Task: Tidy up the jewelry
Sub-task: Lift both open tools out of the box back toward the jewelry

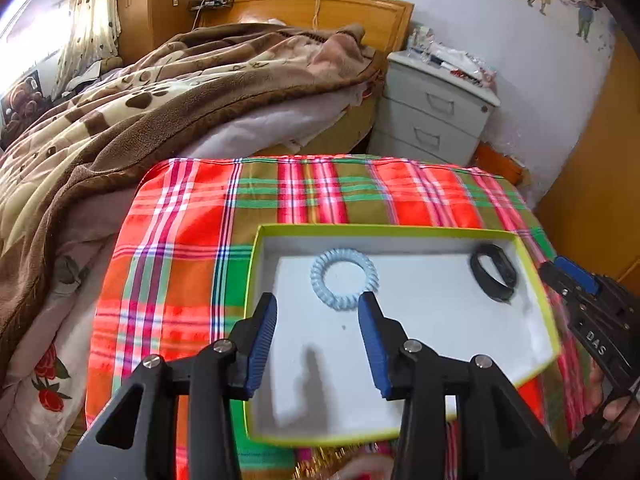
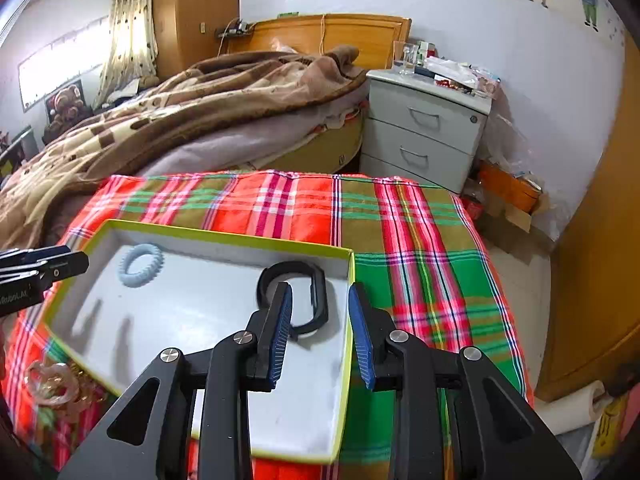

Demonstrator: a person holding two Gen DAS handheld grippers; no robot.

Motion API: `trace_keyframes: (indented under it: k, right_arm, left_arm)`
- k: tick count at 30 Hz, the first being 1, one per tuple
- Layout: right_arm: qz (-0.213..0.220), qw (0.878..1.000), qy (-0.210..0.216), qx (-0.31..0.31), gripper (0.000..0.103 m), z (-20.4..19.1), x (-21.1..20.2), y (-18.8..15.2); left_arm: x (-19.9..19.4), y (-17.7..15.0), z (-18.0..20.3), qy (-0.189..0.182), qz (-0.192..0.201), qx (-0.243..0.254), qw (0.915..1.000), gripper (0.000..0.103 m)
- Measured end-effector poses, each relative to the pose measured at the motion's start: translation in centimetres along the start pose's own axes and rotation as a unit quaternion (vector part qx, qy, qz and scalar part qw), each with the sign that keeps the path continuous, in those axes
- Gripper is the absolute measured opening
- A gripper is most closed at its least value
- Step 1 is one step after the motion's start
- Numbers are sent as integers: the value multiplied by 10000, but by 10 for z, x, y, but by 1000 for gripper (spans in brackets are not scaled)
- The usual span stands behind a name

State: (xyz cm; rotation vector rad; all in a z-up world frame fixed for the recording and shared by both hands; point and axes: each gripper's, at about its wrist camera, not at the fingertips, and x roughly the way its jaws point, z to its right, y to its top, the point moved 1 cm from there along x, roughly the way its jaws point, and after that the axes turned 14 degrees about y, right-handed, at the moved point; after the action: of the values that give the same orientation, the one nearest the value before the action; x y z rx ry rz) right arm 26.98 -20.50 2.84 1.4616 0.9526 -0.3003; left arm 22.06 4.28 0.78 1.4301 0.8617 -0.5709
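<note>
A: Where does the jewelry sit?

B: In a shallow white box point(image 1: 532, 312) with a yellow-green rim, lying on a red, green and olive plaid cloth point(image 1: 192, 216). A pale blue coil hair tie point(image 1: 344, 278) lies flat toward the box's far left part, and a black bracelet point(image 1: 493, 277) lies near the far right corner, well apart from the coil.

A: And the left gripper point(image 1: 318, 340)?

B: Its jaws stand wide apart with nothing between them, hovering over the box floor just on the near side of the hair tie. Its blue ribbed pads point(image 1: 262, 344) are bare.

A: The right gripper point(image 2: 320, 332)?

B: Also spread wide and holding nothing. In its own view the left pad overlaps the bracelet's near side and the right pad sits outside the box wall, so the jaws straddle the right rim (whether a pad touches the bracelet I cannot tell). From the left wrist view it shows at the frame's right edge, beside the box.

A: Anything else on the cloth?

B: At the box's near left corner, a small heap of translucent pinkish rings point(image 2: 52, 384) with gold bits rests on the plaid. Beyond the cloth lie a bed with a brown paw-print blanket point(image 1: 132, 92) and a grey-white nightstand point(image 2: 424, 128) with clutter on top
</note>
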Motion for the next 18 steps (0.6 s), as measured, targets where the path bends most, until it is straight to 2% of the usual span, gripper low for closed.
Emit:
trace_keyframes:
  k: [3, 6, 11, 18]
  right_arm:
    - [102, 9999, 85, 71, 30, -4, -14, -7]
    - [224, 9994, 236, 106, 30, -10, -32, -17]
    - [284, 9987, 382, 164, 31, -15, -53, -35]
    - [104, 9974, 615, 367, 32, -17, -69, -72]
  left_arm:
    - [-15, -10, -4, 19, 112, 60, 9999, 44]
    - [-29, -21, -13, -165, 172, 18, 9997, 45]
    - [-48, -42, -28, -256, 282, -62, 9993, 48]
    - [-57, -74, -45, -380, 256, -22, 9989, 48]
